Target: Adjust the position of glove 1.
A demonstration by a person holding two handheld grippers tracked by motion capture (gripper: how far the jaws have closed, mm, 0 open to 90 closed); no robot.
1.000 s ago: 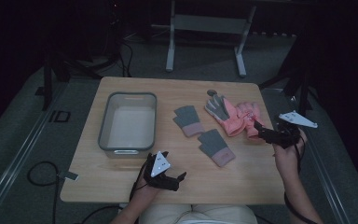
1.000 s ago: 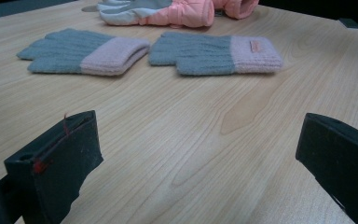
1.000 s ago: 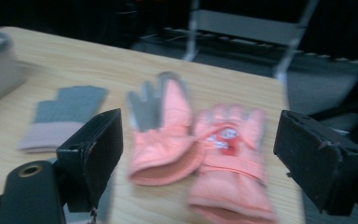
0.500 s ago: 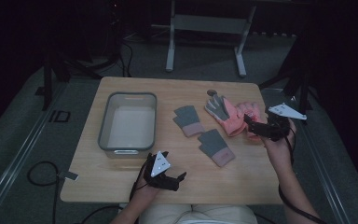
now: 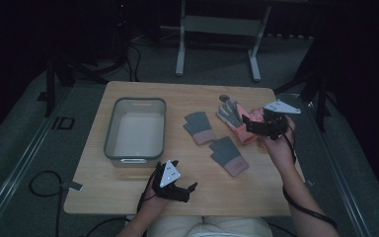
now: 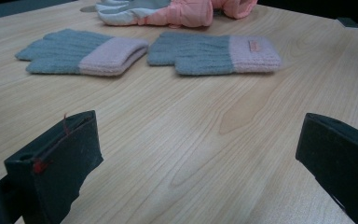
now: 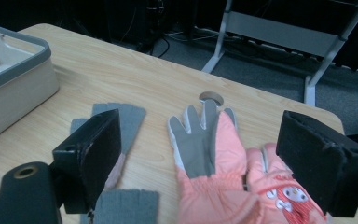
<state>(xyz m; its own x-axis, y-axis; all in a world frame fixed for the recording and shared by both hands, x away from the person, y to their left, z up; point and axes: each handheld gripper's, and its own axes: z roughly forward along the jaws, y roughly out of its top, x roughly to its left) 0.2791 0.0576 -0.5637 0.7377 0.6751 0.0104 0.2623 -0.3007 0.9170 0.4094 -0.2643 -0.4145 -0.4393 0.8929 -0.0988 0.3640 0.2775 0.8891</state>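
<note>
Two pink ski gloves [image 5: 233,118] lie at the table's right rear; one shows its grey palm [image 7: 200,144], the other [image 7: 279,189] lies beside it. My right gripper [image 5: 248,125] hovers over them, open, its jaws straddling the grey-palmed glove [image 7: 203,144] with nothing between them. Two grey knit gloves with pink cuffs [image 5: 200,127] [image 5: 228,155] lie flat mid-table. My left gripper [image 5: 185,174] rests near the front edge, open and empty [image 6: 200,144], facing the knit gloves [image 6: 81,53] [image 6: 214,53] from a distance.
A grey-rimmed plastic bin [image 5: 109,133] stands at the table's left, seemingly empty. A round hole [image 7: 211,98] in the tabletop lies just beyond the ski gloves' fingertips. A metal stand [image 5: 217,24] is on the floor behind the table.
My right gripper has moved left and away from the person, from beside the ski gloves to over them, staying open. The left gripper has not moved.
</note>
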